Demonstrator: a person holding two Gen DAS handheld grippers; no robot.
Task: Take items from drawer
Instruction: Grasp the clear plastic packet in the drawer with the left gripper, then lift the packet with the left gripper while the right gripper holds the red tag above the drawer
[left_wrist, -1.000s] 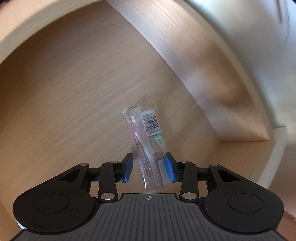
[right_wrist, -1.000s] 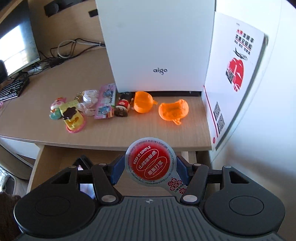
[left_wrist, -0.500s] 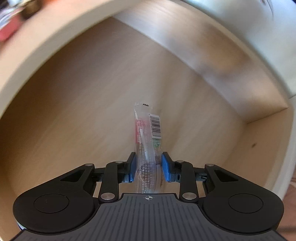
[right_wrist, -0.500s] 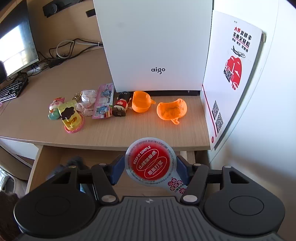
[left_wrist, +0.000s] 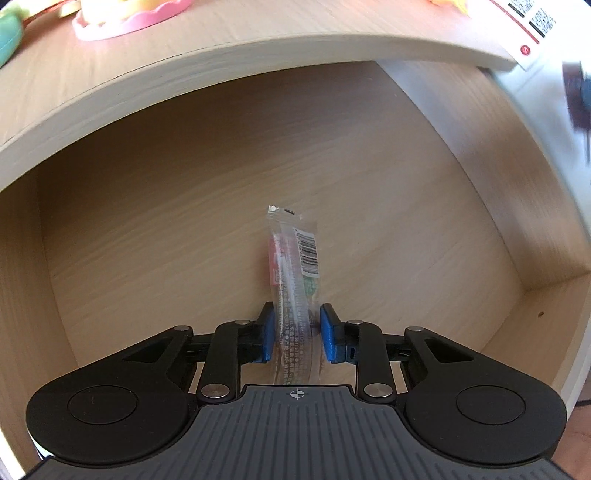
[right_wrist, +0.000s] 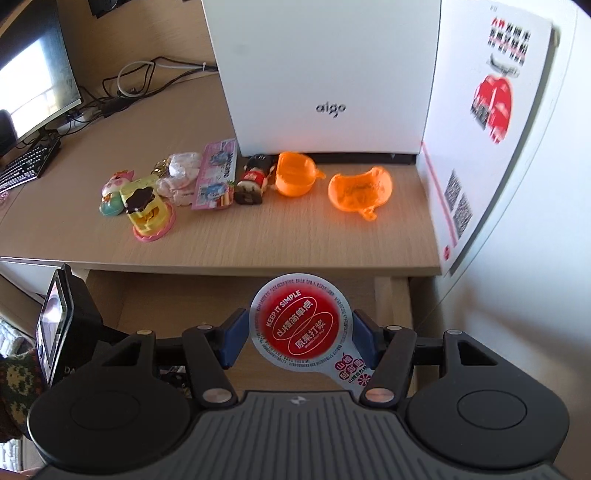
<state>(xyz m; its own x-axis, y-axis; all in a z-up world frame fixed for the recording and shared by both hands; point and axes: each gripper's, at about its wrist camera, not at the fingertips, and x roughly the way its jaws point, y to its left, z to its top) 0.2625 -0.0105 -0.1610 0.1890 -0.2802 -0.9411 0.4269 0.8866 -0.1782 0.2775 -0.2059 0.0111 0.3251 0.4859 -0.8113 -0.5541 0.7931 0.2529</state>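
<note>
Inside the open wooden drawer (left_wrist: 166, 229), my left gripper (left_wrist: 297, 328) points steeply down. Its jaws are closing on a slim clear snack packet (left_wrist: 295, 258) with a barcode label. The blue pads (left_wrist: 267, 332) touch both sides of the packet, which sticks out ahead of them. My right gripper (right_wrist: 300, 334) hovers over the drawer's front, shut on a small round cup with a red foil lid (right_wrist: 299, 325). The black body of the left tool (right_wrist: 62, 325) shows at the left edge of the right wrist view.
The desk top (right_wrist: 258, 236) above the drawer carries several toys: a yellow and pink one (right_wrist: 149, 210), a pink packet (right_wrist: 216, 173), a small figure (right_wrist: 255, 179) and two orange shells (right_wrist: 295, 173). A white box (right_wrist: 321, 74) stands behind them, and a printed board (right_wrist: 491, 122) closes the right side.
The left jaws have narrowed onto the packet, which now points straight ahead between them. The left view swung so the desk edge appears on top. The right gripper kept still.
</note>
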